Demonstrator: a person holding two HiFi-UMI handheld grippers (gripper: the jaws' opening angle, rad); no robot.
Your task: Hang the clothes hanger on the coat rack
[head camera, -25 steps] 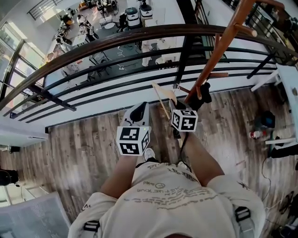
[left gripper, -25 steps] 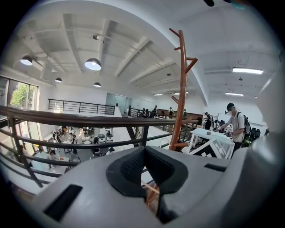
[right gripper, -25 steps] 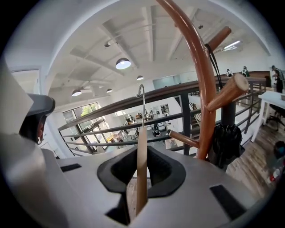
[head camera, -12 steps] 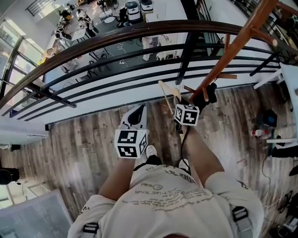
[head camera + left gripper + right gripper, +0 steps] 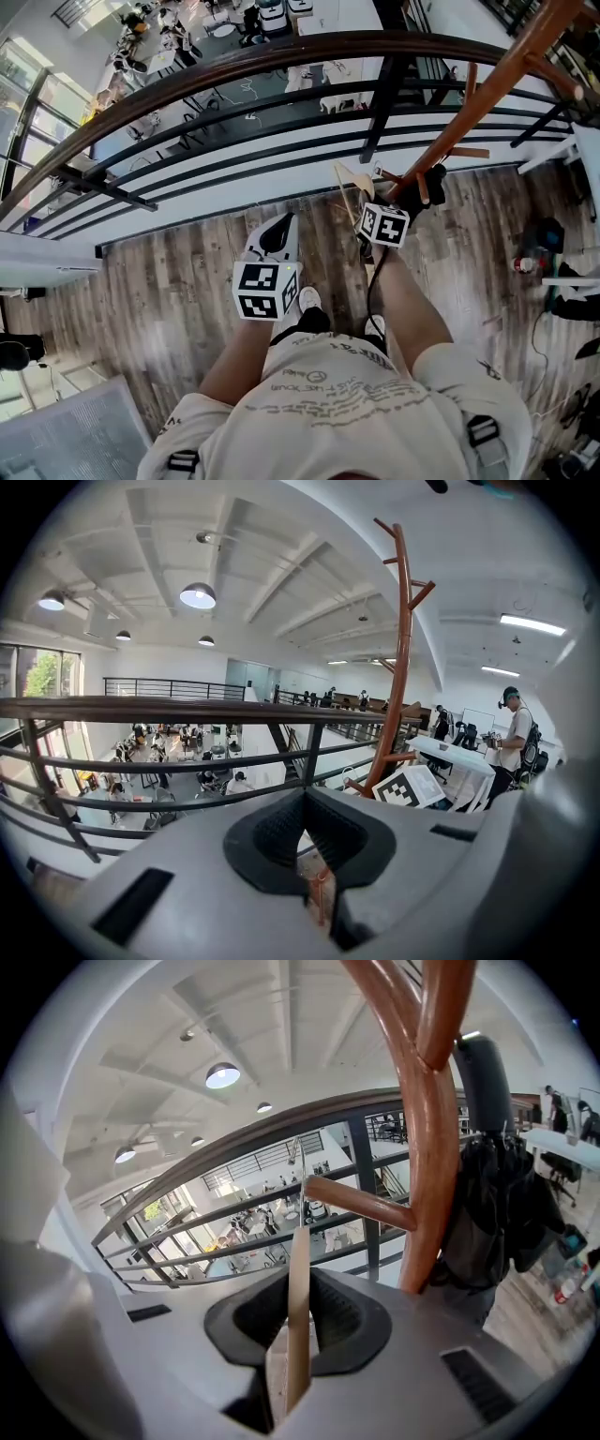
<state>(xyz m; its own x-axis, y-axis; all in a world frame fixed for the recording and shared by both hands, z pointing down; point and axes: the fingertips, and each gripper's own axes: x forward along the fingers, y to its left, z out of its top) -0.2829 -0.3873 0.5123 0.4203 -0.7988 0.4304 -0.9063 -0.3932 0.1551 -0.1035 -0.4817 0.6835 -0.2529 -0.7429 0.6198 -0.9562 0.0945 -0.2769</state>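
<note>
Plank flooring; right tongs clamp flat wooden hanger beside curved rack.

My head camera looks steeply down from above; both gripper cameras face outward along their jaws, sharing the coat rack and railing.

The coat rack runs off the head view's top edge; its foot is hidden behind the right gripper. Whether the hanger hook touches the peg cannot be told.
</note>
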